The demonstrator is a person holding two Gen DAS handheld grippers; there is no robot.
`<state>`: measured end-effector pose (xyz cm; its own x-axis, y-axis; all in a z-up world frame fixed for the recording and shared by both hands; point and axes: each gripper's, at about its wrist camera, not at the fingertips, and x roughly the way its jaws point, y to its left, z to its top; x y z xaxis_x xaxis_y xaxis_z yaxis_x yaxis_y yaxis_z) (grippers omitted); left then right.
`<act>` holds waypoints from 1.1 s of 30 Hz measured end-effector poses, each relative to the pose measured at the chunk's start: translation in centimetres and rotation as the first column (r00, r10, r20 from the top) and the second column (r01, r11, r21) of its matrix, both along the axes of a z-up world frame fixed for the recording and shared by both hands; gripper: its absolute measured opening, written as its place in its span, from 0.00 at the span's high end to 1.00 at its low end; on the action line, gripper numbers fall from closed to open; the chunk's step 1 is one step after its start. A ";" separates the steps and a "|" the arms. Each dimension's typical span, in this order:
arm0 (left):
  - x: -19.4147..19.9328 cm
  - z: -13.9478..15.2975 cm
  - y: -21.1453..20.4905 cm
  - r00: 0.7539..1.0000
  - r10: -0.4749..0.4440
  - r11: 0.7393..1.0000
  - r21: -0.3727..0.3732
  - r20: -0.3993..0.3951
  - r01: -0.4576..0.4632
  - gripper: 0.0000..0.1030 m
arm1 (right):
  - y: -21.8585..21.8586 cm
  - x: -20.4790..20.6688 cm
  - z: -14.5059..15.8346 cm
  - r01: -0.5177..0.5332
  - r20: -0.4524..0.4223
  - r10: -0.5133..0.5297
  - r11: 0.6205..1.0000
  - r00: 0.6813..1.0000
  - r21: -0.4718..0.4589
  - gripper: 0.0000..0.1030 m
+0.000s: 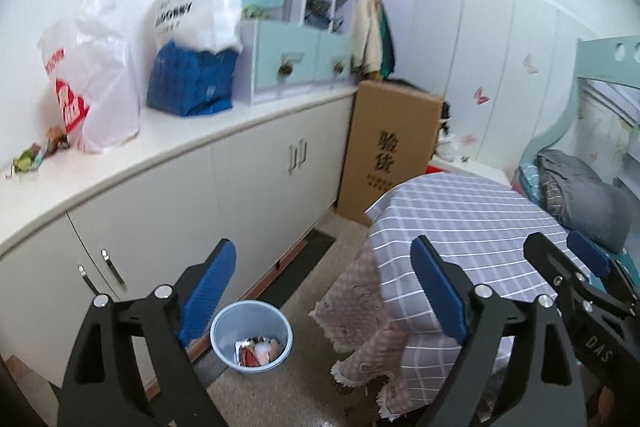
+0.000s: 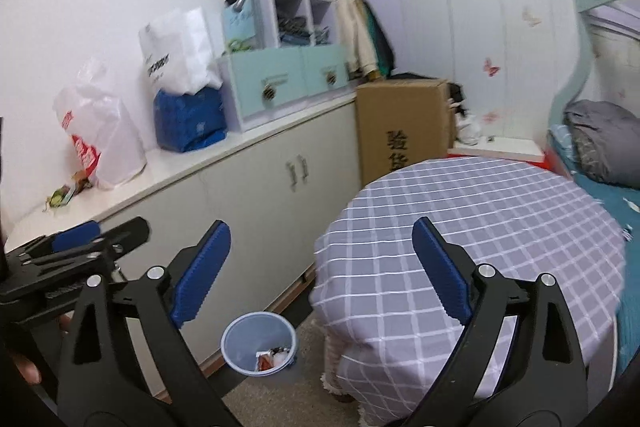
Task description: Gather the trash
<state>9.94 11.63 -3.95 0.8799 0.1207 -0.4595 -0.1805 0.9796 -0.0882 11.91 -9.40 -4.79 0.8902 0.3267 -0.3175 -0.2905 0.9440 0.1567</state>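
Floor-standing blue bin (image 1: 251, 337) with crumpled wrappers (image 1: 259, 350)

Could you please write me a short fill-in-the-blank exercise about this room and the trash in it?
1. The blue bin stands on the ____.
2. The checked cloth covers a ____ table.
3. Nothing is between the pads of the left tool or the right tool; both are ____.

Answers: floor; round; open

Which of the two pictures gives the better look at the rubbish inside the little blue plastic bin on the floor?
The left wrist view: the round blue plastic bin sits closer there, and the red and white wrappers inside show larger. In the right wrist view the bin appears smaller, and its near rim hides more of the wrappers.
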 end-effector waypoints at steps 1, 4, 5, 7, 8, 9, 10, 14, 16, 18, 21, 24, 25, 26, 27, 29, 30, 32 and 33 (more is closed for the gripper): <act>-0.7 0.4 -0.4 1.000 -0.007 1.000 0.006 0.017 0.007 0.15 | -0.8 -0.9 0.3 0.015 0.007 -0.015 1.000 1.000 0.007 0.11; -2.8 1.7 -1.8 0.997 -0.040 0.999 0.009 0.063 0.039 0.14 | -2.6 -3.2 0.9 0.053 0.035 -0.054 0.998 0.998 0.016 0.09; -3.7 2.2 -2.3 0.995 -0.050 0.999 0.011 0.085 0.049 0.13 | -2.7 -3.9 1.1 0.069 0.044 -0.069 0.998 0.997 0.011 0.09; -4.8 2.8 -3.0 0.992 -0.061 0.998 0.016 0.110 0.060 0.11 | -3.6 -5.6 1.6 0.089 0.068 -0.089 0.996 0.994 0.008 0.09; -5.5 3.1 -3.5 0.990 -0.070 0.998 0.020 0.125 0.068 0.11 | -4.0 -6.3 1.7 0.094 0.076 -0.095 0.996 0.993 0.007 0.09; -6.0 3.4 -3.9 0.987 -0.080 0.997 0.022 0.137 0.077 0.11 | -4.5 -7.1 2.0 0.101 0.088 -0.101 0.995 0.991 0.007 0.08; -6.5 3.6 -4.3 0.985 -0.090 0.996 0.024 0.145 0.087 0.11 | -4.9 -7.8 2.2 0.109 0.099 -0.109 0.994 0.989 0.007 0.08; -8.4 4.2 -5.8 0.977 -0.132 0.991 0.037 0.166 0.128 0.11 | -6.1 -10.1 2.7 0.141 0.135 -0.141 0.990 0.981 0.009 0.07; -9.2 4.2 -6.5 0.976 -0.138 0.990 0.055 0.171 0.130 0.10 | -6.4 -11.2 2.9 0.155 0.155 -0.153 0.988 0.976 -0.001 0.07; -9.9 4.3 -7.2 0.973 -0.142 0.988 0.077 0.179 0.130 0.09 | -6.6 -11.9 3.0 0.157 0.160 -0.154 0.988 0.975 -0.003 0.07; -10.9 4.2 -8.0 0.969 -0.162 0.985 0.086 0.188 0.148 0.09 | -7.2 -13.0 3.1 0.169 0.177 -0.165 0.986 0.970 -0.008 0.07; -11.8 4.1 -8.7 0.965 -0.178 0.982 0.094 0.191 0.162 0.08 | -7.6 -13.9 3.0 0.174 0.182 -0.169 0.985 0.969 -0.012 0.07; -12.0 4.0 -8.9 0.965 -0.178 0.982 0.098 0.193 0.161 0.08 | -7.8 -14.0 3.0 0.173 0.182 -0.168 0.985 0.969 -0.012 0.07; -12.2 4.0 -9.2 0.965 -0.173 0.982 0.106 0.195 0.155 0.08 | -7.9 -14.3 2.9 0.176 0.182 -0.170 0.984 0.968 -0.015 0.07; -12.4 4.0 -9.3 0.965 -0.172 0.982 0.109 0.196 0.153 0.08 | -8.0 -14.4 2.9 0.177 0.184 -0.171 0.984 0.968 -0.017 0.07; -12.8 3.9 -9.8 0.964 -0.181 0.980 0.114 0.197 0.161 0.08 | -8.1 -14.7 2.9 0.179 0.184 -0.173 0.984 0.968 -0.019 0.07; -12.9 3.9 -10.0 0.962 -0.185 0.979 0.118 0.199 0.164 0.08 | -8.2 -14.9 2.8 0.182 0.186 -0.175 0.983 0.967 -0.020 0.07; -13.1 4.0 -10.3 0.960 -0.189 0.978 0.127 0.204 0.166 0.08 | -8.3 -15.1 2.8 0.181 0.186 -0.175 0.983 0.967 -0.020 0.07; -13.2 4.0 -10.5 0.959 -0.191 0.977 0.134 0.208 0.166 0.08 | -8.3 -15.1 2.8 0.180 0.185 -0.174 0.984 0.967 -0.018 0.07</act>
